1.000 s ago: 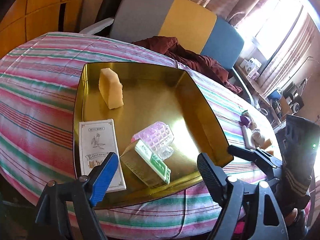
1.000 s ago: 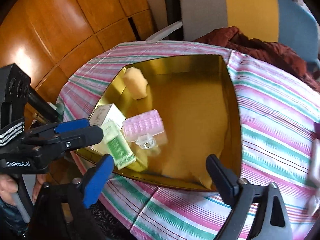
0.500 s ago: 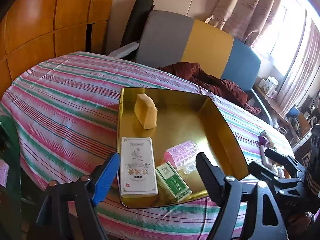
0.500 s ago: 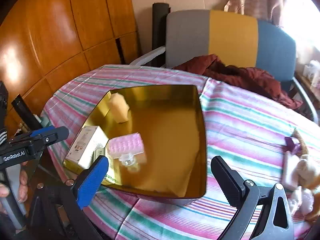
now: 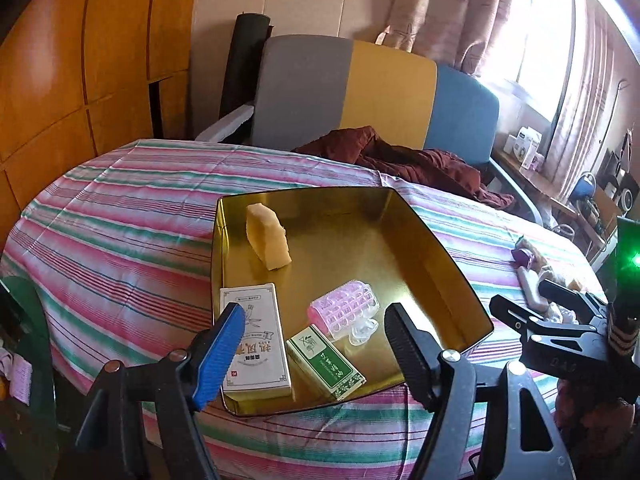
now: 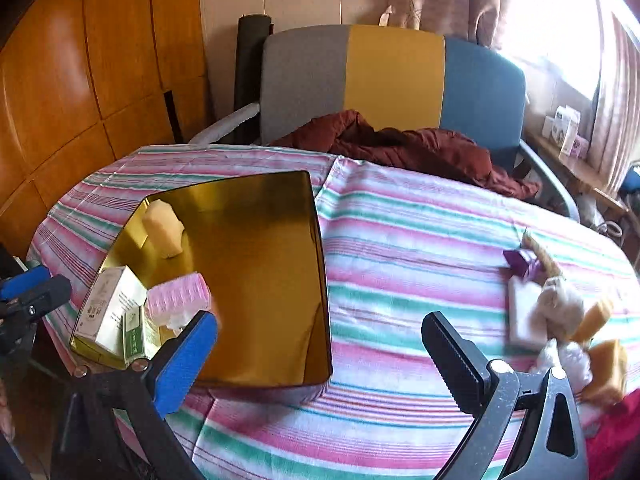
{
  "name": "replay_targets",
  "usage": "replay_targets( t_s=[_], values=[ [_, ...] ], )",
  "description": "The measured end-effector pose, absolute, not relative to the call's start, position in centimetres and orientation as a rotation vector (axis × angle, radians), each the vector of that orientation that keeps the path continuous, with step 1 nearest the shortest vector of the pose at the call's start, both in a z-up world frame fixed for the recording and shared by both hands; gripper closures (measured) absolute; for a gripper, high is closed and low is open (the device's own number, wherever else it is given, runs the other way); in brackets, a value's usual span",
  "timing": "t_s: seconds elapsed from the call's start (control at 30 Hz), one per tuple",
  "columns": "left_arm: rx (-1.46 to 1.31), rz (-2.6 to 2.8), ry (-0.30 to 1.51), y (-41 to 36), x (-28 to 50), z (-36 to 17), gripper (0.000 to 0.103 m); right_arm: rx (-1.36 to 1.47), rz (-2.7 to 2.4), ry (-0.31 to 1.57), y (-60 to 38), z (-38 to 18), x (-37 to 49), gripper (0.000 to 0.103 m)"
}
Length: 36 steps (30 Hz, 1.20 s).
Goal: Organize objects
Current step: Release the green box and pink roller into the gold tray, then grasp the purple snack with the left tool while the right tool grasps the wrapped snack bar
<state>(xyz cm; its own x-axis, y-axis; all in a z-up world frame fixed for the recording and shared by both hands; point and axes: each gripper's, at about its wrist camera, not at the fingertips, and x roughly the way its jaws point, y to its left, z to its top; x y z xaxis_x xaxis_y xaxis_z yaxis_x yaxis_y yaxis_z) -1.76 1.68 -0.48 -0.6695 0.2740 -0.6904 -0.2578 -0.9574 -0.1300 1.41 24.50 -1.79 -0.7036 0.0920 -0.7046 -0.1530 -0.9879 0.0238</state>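
Observation:
A gold tray sits on the striped tablecloth. It holds a yellow sponge, a white box, a green box and a pink hair roller. My left gripper is open and empty above the tray's near edge. My right gripper is open and empty above the cloth beside the tray. A pile of small objects lies at the right: a purple piece, a white block, fluffy toys and brown sponges.
A grey, yellow and blue chair with a dark red cloth stands behind the table. Wooden panels line the left wall. A shelf with boxes runs under the bright window at the right.
Both grippers have pulled back and up from the tray, so more of the table and room shows. The right gripper has swung right toward the pile of small objects.

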Motion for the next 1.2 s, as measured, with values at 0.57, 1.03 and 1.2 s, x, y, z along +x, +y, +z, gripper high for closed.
replay_targets(
  t_s=[0.57,1.03,1.2],
  values=[
    [-1.141,2.555,-0.03,2.7,-2.0,-1.0,0.03,-1.152,2.697,0.298,29.0,-3.0,3.6,0.0],
    [-1.117,2.333,0.072,9.6,-2.4,-0.2,0.03,-1.101,2.435,0.624,40.8,-3.5,8.5,0.0],
    [-1.113,2.257,0.125,12.8,-2.5,-0.1,0.03,-1.049,2.365,0.7,44.7,-2.8,10.5,0.0]
  ],
)
